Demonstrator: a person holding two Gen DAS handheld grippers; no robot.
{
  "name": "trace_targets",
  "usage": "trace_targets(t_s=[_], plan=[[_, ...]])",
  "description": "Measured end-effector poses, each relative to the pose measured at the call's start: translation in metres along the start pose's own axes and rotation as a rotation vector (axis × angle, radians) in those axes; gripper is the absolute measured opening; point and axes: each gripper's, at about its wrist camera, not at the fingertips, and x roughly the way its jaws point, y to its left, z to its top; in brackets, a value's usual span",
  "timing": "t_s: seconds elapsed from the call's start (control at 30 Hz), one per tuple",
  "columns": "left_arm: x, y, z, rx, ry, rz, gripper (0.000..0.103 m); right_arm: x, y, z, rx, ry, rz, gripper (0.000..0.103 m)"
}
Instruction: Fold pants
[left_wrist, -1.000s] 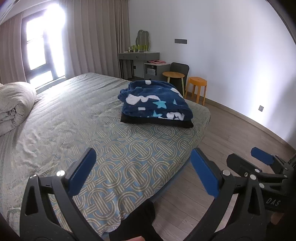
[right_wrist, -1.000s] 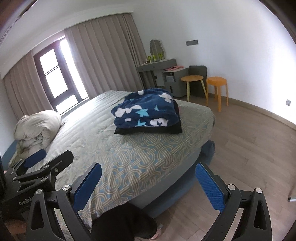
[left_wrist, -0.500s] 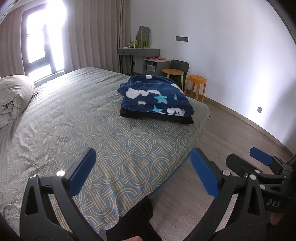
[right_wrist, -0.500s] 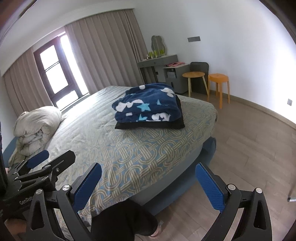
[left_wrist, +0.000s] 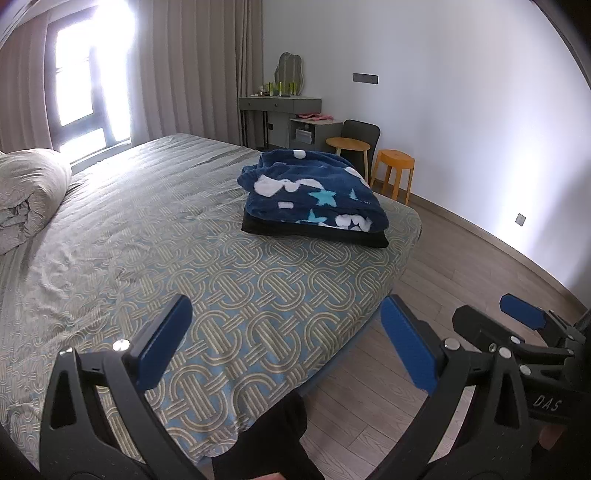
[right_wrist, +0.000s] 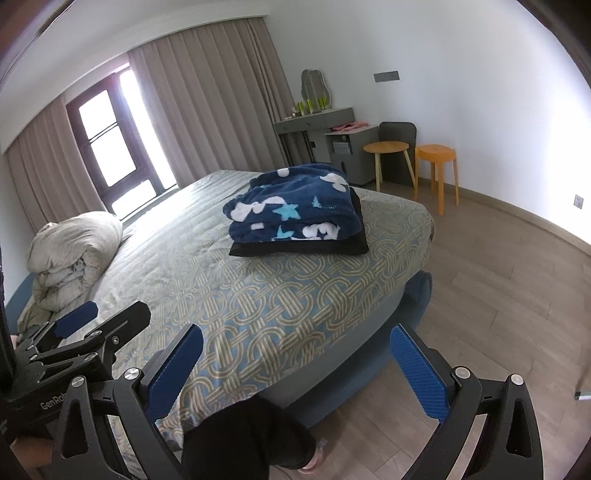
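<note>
Folded dark blue fleece pants with white and light-blue star shapes (left_wrist: 314, 195) lie on top of a folded black garment (left_wrist: 314, 232) near the far right corner of the bed (left_wrist: 221, 273); they also show in the right wrist view (right_wrist: 295, 210). My left gripper (left_wrist: 284, 343) is open and empty, held above the bed's near edge. My right gripper (right_wrist: 299, 373) is open and empty, held over the bed's near corner. Each gripper shows at the edge of the other's view. Both are well short of the pile.
A rolled grey duvet (left_wrist: 26, 192) lies at the bed's left end. A grey dresser (left_wrist: 280, 114), a round wooden side table (left_wrist: 347, 146), a dark chair and an orange stool (left_wrist: 397, 173) stand by the far wall. Wooden floor (left_wrist: 461, 273) lies right of the bed. My dark-clad leg (right_wrist: 247, 439) shows below.
Both views have shifted a little; the pile sits slightly further off and more to the right in the left wrist view. Both grippers stay open and empty.
</note>
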Motion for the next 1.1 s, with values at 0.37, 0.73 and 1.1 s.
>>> trace_targets(t_s=[0.37, 0.73, 1.1], plan=[[-0.0015, 0.0012, 0.0000, -0.002, -0.002, 0.005, 0.102, 0.0016, 0.0003, -0.0009, -0.004, -0.002, 0.001, 0.103], [-0.0023, 0.0001, 0.0003, -0.002, -0.007, 0.011, 0.102, 0.0050, 0.0000, 0.0000, -0.005, 0.000, 0.007, 0.103], [0.0011, 0.0007, 0.0008, -0.011, 0.005, 0.006, 0.101, 0.0087, -0.0004, 0.0001, -0.006, 0.006, 0.010, 0.103]])
